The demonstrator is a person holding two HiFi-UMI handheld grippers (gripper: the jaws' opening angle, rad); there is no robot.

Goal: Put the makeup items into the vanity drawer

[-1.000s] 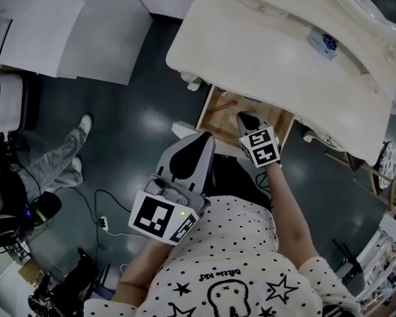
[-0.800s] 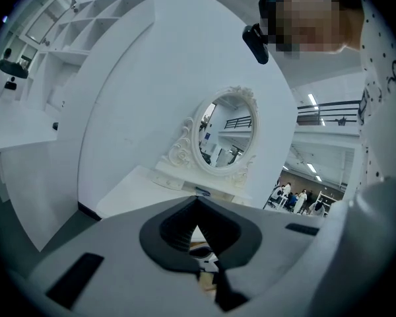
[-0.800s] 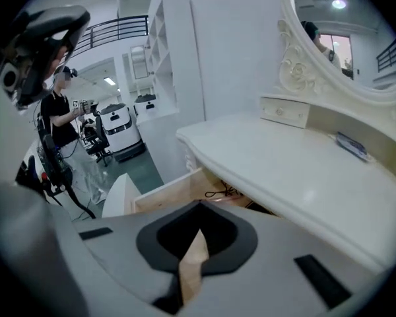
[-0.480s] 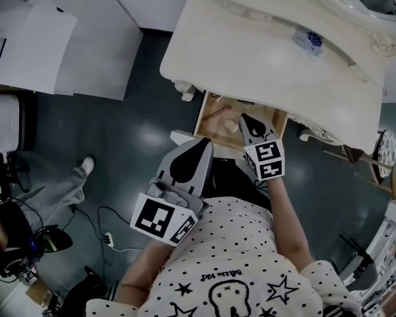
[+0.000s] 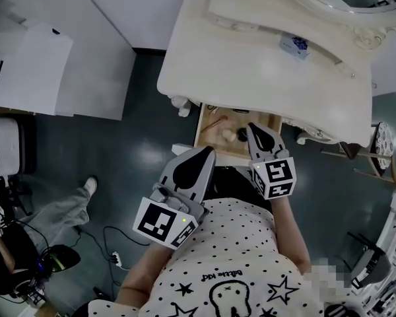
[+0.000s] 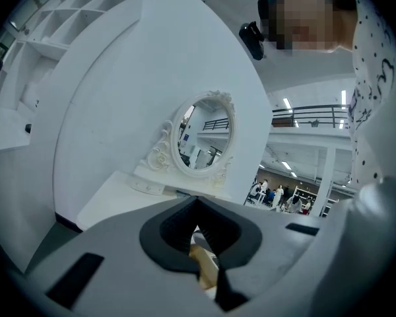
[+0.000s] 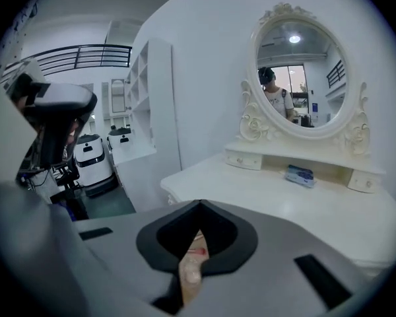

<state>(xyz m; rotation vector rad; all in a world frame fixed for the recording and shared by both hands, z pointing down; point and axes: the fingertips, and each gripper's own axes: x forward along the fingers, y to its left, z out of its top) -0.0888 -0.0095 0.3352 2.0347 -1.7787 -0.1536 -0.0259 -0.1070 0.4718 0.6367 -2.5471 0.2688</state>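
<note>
- Two grey, hard-shelled grippers are both pinched shut with nothing held. The left gripper [image 5: 209, 152] hangs just short of the drawer's front edge, and the right gripper [image 5: 249, 127] noses over its middle.
- Vanity top [image 5: 251, 65]: smooth cream, with a curved edge and carved trim.
- The oval mirror [image 7: 297, 78] sits in a scrolled frame.
- Drawer [image 5: 202, 125]: pulled out, square-cornered, bare wood inside.
- Makeup is lying in it. A thin red-tipped stick [image 5: 215, 120] is at the left, and a pale rounded piece [image 5: 227, 137] is just beside a small dark item [image 5: 241, 136].
- A blue packet [image 5: 295, 44] sits on top, near the mirror base.
- Glossy dark floor [image 5: 145, 137] lies open to the vanity's left.
</note>
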